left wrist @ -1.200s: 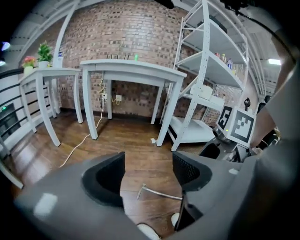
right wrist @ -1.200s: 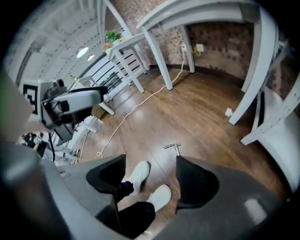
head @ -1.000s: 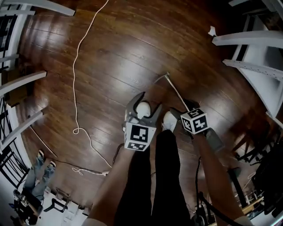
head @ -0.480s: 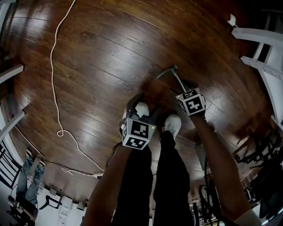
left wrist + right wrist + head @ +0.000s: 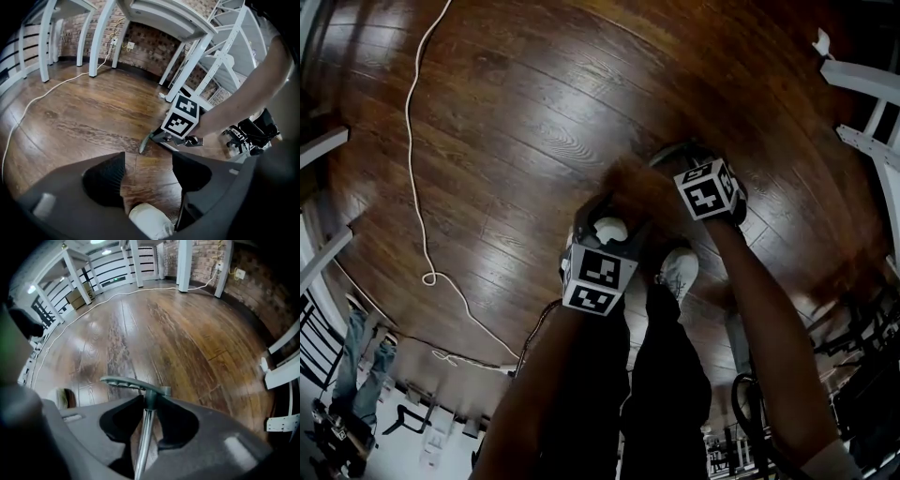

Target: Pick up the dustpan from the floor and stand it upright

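glossy wood floor (image 5: 534, 112), white cord (image 5: 412, 159), dustpan (image 5: 133, 383) — brick wall (image 5: 145, 44), white table legs (image 5: 101, 40)

Open wood floor (image 5: 534, 112) ahead; white cable (image 5: 412, 131) at left, white frame legs (image 5: 862, 80) at right

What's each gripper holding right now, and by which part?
The right gripper, jaws just closed, clamps the dustpan's metal shaft just below its grey grip. The left gripper, jaws just opening, holds nothing.
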A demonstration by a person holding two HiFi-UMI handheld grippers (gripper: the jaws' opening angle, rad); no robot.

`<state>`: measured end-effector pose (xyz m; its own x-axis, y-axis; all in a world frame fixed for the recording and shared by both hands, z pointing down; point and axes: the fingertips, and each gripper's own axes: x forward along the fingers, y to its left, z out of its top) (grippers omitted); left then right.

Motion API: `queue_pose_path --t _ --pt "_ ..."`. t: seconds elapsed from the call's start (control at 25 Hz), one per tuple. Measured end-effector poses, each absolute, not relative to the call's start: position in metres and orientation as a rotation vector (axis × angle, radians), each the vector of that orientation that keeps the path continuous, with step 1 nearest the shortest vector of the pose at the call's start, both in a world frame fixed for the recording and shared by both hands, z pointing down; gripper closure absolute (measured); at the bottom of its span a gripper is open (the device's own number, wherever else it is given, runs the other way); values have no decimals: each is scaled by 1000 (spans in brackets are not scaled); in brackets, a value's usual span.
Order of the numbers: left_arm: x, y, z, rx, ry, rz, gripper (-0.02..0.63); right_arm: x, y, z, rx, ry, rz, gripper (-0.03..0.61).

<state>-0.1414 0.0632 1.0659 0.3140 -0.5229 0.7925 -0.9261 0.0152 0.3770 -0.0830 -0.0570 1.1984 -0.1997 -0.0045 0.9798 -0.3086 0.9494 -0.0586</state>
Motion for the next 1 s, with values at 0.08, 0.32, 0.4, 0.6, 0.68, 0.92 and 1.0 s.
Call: queue_pose_path --t 0.08,0.32,0.4,0.6,0.68,0.92,1.0 --pt "-152 57 1058 1645 -1366 539 281 -85 -54 1201 208 -1746 278 495" --pt "-147 41 1038 1684 -1373 544 281 -74 -53 1202 233 -1731 276 498" --pt "-147 38 1034 1687 -1377 555 281 -74 -57 1194 264 -1754 321 506" --pt "-155 35 998 1671 -1432 531 281 -70 -58 1134 305 -1861 332 508" --pt "-156 33 977 1660 -1454 508 281 -65 -56 1097 324 -1898 344 508" --pt "-129 7 889 1702 -1484 414 281 -29 -72 970 429 -2006 342 509" --pt "-116 -6 854 1768 -1493 394 274 -13 -80 926 483 -2046 332 509"
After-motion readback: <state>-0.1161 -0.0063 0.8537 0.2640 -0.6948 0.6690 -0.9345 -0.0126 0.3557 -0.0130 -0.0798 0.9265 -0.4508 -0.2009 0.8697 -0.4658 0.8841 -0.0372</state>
